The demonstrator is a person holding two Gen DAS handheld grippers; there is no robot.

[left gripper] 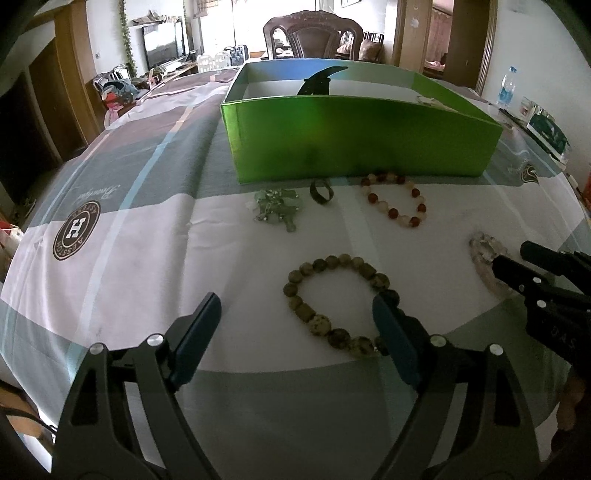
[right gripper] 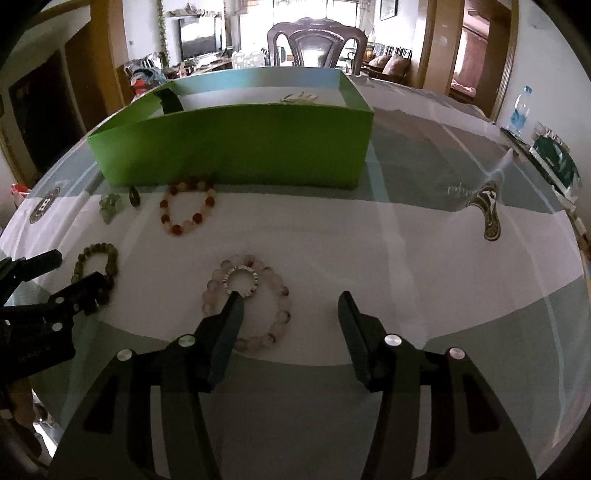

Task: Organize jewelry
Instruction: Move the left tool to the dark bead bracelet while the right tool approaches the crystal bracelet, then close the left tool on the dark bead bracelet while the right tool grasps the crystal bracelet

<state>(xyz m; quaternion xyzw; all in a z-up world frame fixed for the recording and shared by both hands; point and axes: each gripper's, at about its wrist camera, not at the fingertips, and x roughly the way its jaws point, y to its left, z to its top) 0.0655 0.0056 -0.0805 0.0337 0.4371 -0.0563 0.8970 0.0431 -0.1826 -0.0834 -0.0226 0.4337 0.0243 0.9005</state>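
Observation:
A green box (left gripper: 362, 144) (right gripper: 236, 144) stands open at the back of the table. In front of it lie a silver pendant (left gripper: 277, 208), a dark ring (left gripper: 320, 192) and a red-and-white bead bracelet (left gripper: 395, 199) (right gripper: 188, 208). My left gripper (left gripper: 295, 306) is open just above the cloth, its right finger at the edge of an olive bead bracelet (left gripper: 332, 302) (right gripper: 98, 264). My right gripper (right gripper: 291, 306) is open; its left finger overlaps a pale pink bead bracelet (right gripper: 251, 306) (left gripper: 487, 251) with a small silver ring (right gripper: 242, 282) on it. Nothing is gripped.
A black object (left gripper: 319, 83) and some pale jewelry (right gripper: 299, 98) lie inside the box. The table wears a grey-and-white checked cloth (left gripper: 147, 229) under glass. A wooden chair (left gripper: 314, 35) stands behind the table; a water bottle (right gripper: 519, 110) and packets sit at the right edge.

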